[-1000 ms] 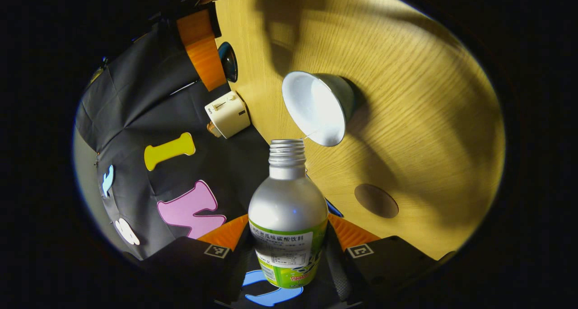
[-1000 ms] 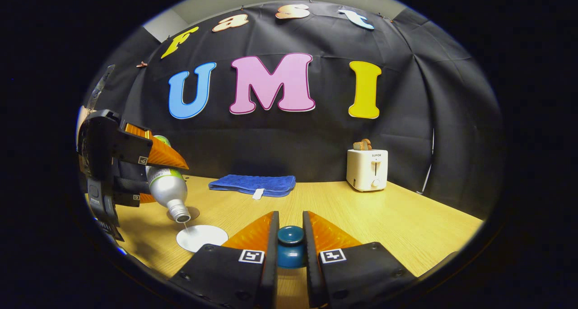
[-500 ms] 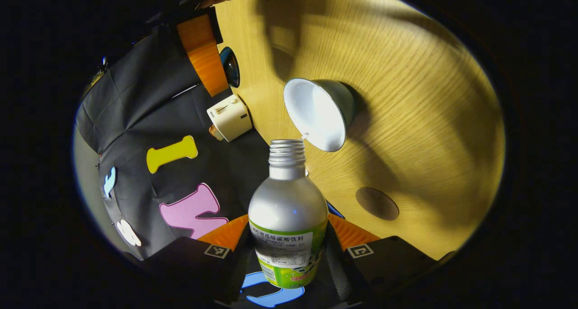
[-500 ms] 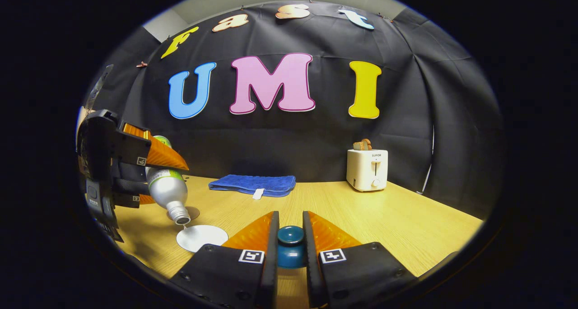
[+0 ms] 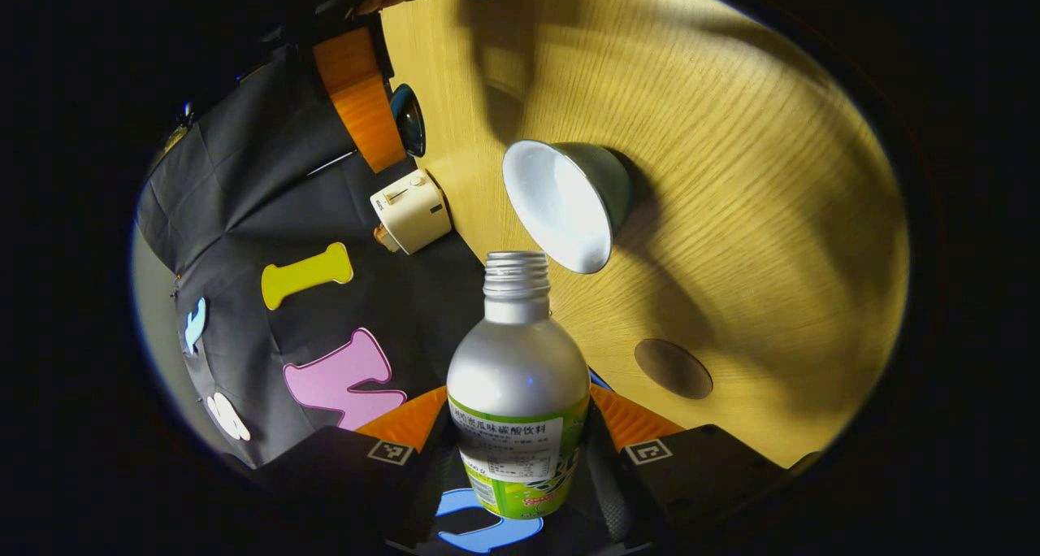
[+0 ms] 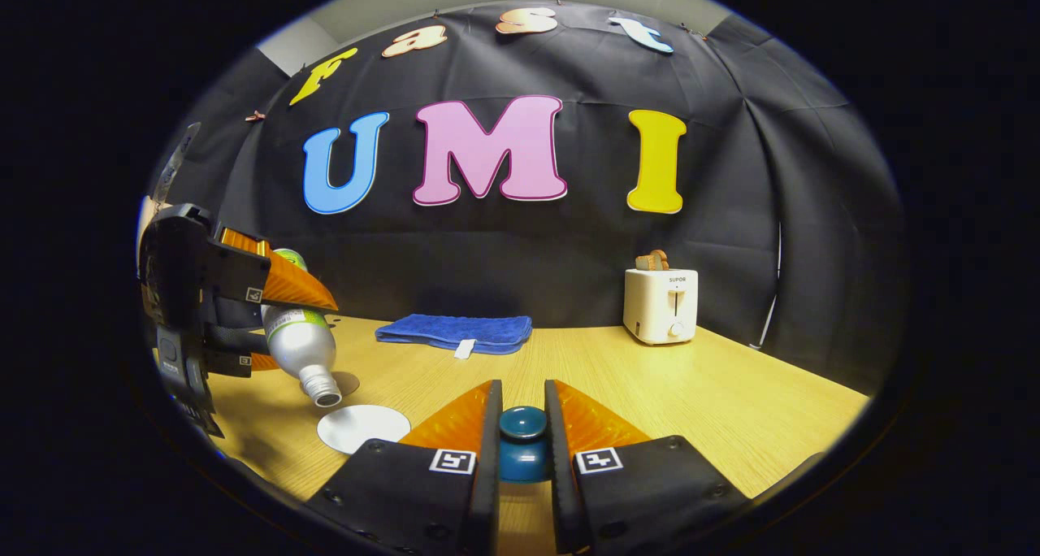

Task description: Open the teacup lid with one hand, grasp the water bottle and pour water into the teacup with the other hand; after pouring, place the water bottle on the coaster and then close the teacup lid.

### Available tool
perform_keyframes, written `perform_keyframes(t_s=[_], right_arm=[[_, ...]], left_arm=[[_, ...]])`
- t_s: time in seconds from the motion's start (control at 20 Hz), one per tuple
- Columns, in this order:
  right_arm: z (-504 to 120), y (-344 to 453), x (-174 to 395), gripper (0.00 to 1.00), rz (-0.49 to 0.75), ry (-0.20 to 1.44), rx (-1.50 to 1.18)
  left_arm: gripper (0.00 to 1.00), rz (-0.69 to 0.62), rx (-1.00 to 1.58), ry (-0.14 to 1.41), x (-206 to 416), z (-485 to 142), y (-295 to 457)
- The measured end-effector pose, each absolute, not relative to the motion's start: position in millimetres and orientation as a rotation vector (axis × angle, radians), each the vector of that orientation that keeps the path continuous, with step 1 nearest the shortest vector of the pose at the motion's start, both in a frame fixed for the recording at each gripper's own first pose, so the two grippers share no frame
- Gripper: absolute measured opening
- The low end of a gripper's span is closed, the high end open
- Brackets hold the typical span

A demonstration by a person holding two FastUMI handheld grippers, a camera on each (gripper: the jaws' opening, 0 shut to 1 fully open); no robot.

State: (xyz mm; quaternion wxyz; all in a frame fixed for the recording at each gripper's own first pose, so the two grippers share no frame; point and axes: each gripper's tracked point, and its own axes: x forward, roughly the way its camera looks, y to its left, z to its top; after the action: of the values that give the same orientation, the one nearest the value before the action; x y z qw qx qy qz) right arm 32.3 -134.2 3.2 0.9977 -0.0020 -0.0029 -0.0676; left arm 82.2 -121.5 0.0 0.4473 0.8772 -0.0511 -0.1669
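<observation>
left gripper (image 5: 520,450): pinching the tilted bottle (image 5: 518,393) above the open teacup (image 5: 561,202)
right gripper (image 6: 522,438): clamped on the lid (image 6: 522,442)

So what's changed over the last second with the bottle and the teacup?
The thin stream from the water bottle into the teacup has stopped, and the bottle's mouth has lifted slightly. The left gripper still clamps the bottle; the right gripper still holds the teacup lid off the cup.

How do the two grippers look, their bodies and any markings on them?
The left gripper and the right gripper both have black, blocky bodies. Each finger base carries a small square black-and-white marker. No cables or sleeves are visible.
</observation>
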Motion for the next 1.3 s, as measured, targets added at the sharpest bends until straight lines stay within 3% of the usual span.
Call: perform_keyframes(t_s=[0.2, 0.35, 0.7, 0.95, 1.0, 1.05, 1.3], right_arm=[[3, -134, 32, 0.3, -0.135, -0.006, -0.004], [4, -134, 32, 0.3, -0.135, -0.006, -0.004], [3, -134, 32, 0.3, -0.135, -0.006, -0.004], [4, -135, 33, 0.3, -0.14, -0.006, -0.004], [4, -135, 33, 0.35, -0.14, -0.006, -0.005], [4, -135, 33, 0.3, -0.14, -0.006, -0.005], [4, -135, 33, 0.3, -0.14, -0.006, -0.005]], left_arm=[[0.78, -0.398, 2.05, -0.193, 81, 5, -131], [0.78, -0.31, 1.846, -0.263, 78, 23, -133], [0.78, -0.073, 1.09, -0.36, 63, 99, -96], [0.78, -0.08, 0.442, -0.245, 105, 114, -61], [0.78, -0.106, 0.33, -0.226, 116, 109, -57], [0.78, -0.126, 0.24, -0.203, 123, 101, -49], [0.78, -0.167, -0.017, -0.096, 159, 68, -36]])
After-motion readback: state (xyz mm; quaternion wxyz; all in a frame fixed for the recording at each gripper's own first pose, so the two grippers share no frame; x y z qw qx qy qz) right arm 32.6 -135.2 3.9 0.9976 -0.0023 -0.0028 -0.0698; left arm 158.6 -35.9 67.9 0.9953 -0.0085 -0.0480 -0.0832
